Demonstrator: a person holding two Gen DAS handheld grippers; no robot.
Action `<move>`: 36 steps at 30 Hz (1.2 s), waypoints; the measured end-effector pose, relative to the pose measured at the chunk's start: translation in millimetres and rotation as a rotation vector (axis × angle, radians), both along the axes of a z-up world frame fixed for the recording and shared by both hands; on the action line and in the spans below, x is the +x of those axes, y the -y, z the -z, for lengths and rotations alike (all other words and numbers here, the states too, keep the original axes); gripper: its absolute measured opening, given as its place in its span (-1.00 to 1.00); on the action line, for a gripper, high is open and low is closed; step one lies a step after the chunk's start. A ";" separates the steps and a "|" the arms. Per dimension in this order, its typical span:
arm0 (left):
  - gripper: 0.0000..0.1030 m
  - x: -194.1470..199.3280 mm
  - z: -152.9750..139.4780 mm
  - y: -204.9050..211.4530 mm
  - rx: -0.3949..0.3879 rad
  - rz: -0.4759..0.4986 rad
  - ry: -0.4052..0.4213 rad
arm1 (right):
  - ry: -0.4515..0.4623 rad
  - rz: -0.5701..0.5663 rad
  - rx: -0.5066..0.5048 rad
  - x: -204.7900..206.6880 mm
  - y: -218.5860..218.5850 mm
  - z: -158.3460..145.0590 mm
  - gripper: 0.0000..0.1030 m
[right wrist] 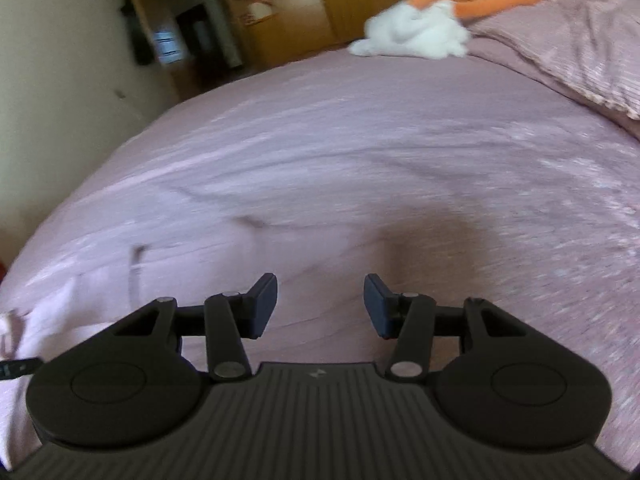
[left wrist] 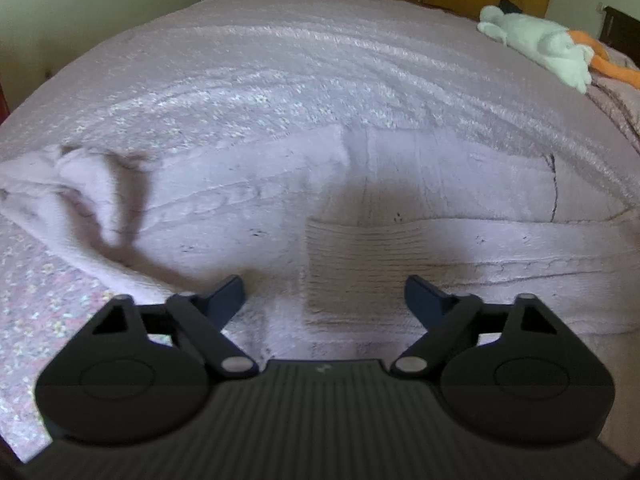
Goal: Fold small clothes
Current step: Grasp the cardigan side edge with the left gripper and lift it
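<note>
A pale pink knitted sweater [left wrist: 400, 184] lies spread across the pink bedspread [left wrist: 280, 64] in the left wrist view, one sleeve bunched at the left [left wrist: 80, 196] and a ribbed cuff [left wrist: 360, 264] folded over its middle. My left gripper [left wrist: 324, 300] hovers open just above that cuff, nothing between its fingers. In the right wrist view, my right gripper [right wrist: 320, 304] is open over bare bedspread [right wrist: 360, 140]. A pale edge of the sweater [right wrist: 60, 312] shows at the lower left of that blurred view.
A white and orange plush toy [left wrist: 552, 48] lies at the far right of the bed, also seen as the plush toy [right wrist: 420, 36] in the right wrist view. Wooden cupboards [right wrist: 280, 8] and a wall stand beyond the bed. A folded pink blanket [right wrist: 592, 40] rises at the right.
</note>
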State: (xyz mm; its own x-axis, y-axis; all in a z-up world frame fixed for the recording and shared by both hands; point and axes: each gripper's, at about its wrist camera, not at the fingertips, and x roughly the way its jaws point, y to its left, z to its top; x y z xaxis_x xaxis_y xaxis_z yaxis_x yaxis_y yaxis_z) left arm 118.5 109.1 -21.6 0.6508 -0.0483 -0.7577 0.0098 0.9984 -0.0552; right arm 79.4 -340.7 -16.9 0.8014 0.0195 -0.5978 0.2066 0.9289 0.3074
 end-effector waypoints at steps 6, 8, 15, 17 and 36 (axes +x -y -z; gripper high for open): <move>0.50 5.2 3.4 10.7 0.044 0.018 0.029 | -0.034 -0.002 0.051 33.4 30.1 34.8 0.09; 0.43 5.6 2.9 12.4 0.046 0.021 0.039 | -0.033 -0.019 0.071 45.0 30.1 43.7 0.09; 0.36 11.5 8.5 25.5 0.087 0.036 0.054 | -0.003 -0.073 0.057 59.4 11.4 44.7 -0.50; 0.02 13.0 8.3 27.4 0.086 0.041 0.065 | 0.020 -0.058 0.018 55.4 7.3 38.3 -0.76; 0.01 18.9 1.8 14.2 0.061 0.008 0.107 | 0.023 0.028 -0.094 44.0 11.7 34.1 -0.34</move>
State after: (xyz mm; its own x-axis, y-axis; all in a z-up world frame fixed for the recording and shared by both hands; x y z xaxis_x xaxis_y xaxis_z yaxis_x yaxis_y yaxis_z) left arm 137.4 94.9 -23.4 0.7281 -0.0097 -0.6854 0.0201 0.9998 0.0073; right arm 123.4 -352.4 -51.1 0.8145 -0.0581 -0.5773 0.2265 0.9479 0.2241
